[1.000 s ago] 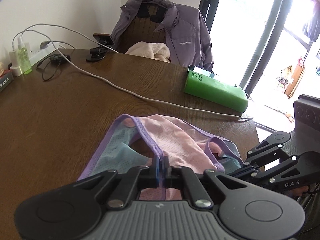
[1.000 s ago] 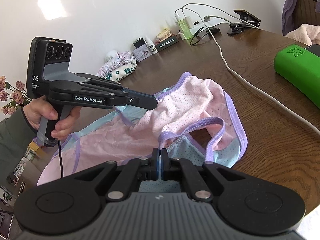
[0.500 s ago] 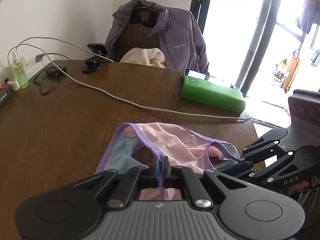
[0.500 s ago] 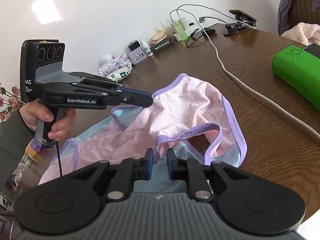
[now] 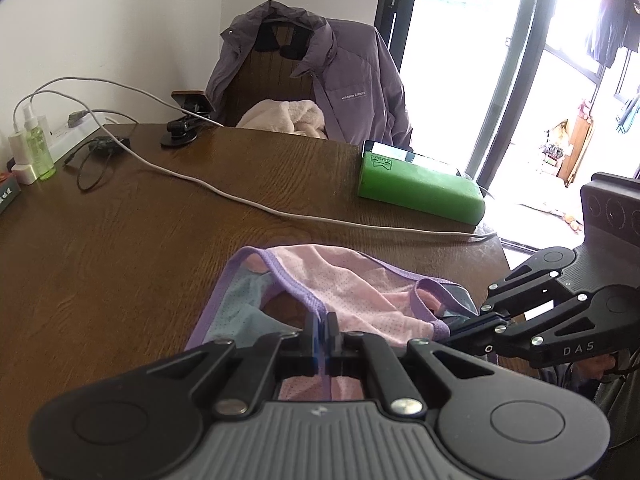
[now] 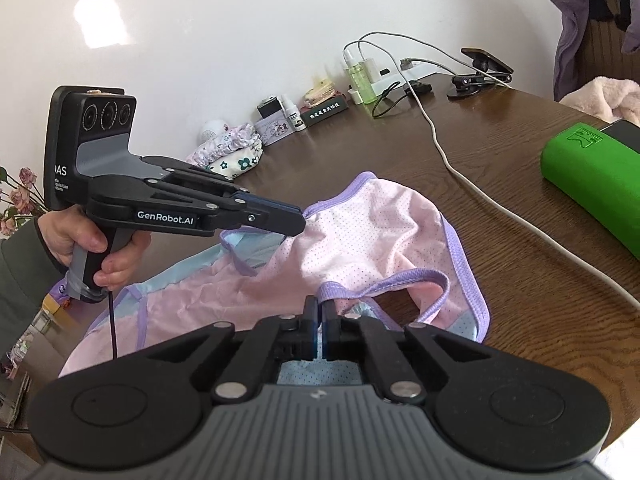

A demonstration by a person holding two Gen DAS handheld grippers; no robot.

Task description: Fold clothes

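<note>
Pink mesh underwear (image 5: pixel 352 292) (image 6: pixel 360 240) with purple trim and light blue panels lies bunched on the brown wooden table (image 5: pixel 120 260). My left gripper (image 5: pixel 322 320) is shut on a purple leg band at the near edge. In the right wrist view the left gripper (image 6: pixel 300 220) comes in from the left, held by a hand, with its tips on the cloth. My right gripper (image 6: pixel 320 306) is shut on the end of another purple band. From the left wrist view the right gripper (image 5: pixel 448 330) reaches in from the right at the cloth's right corner.
A green case (image 5: pixel 420 192) (image 6: pixel 600 176) with a phone on it sits near the table's right edge. A white cable (image 5: pixel 240 200) crosses the table behind the cloth. A purple jacket (image 5: pixel 340 72) hangs on a chair. Bottles, small boxes and a floral cloth (image 6: pixel 228 152) line the wall.
The right gripper, shut a second ago, opened half a second ago and has shut again on the purple band. Both grippers have drawn back, and the cloth has slid toward the near edge.
</note>
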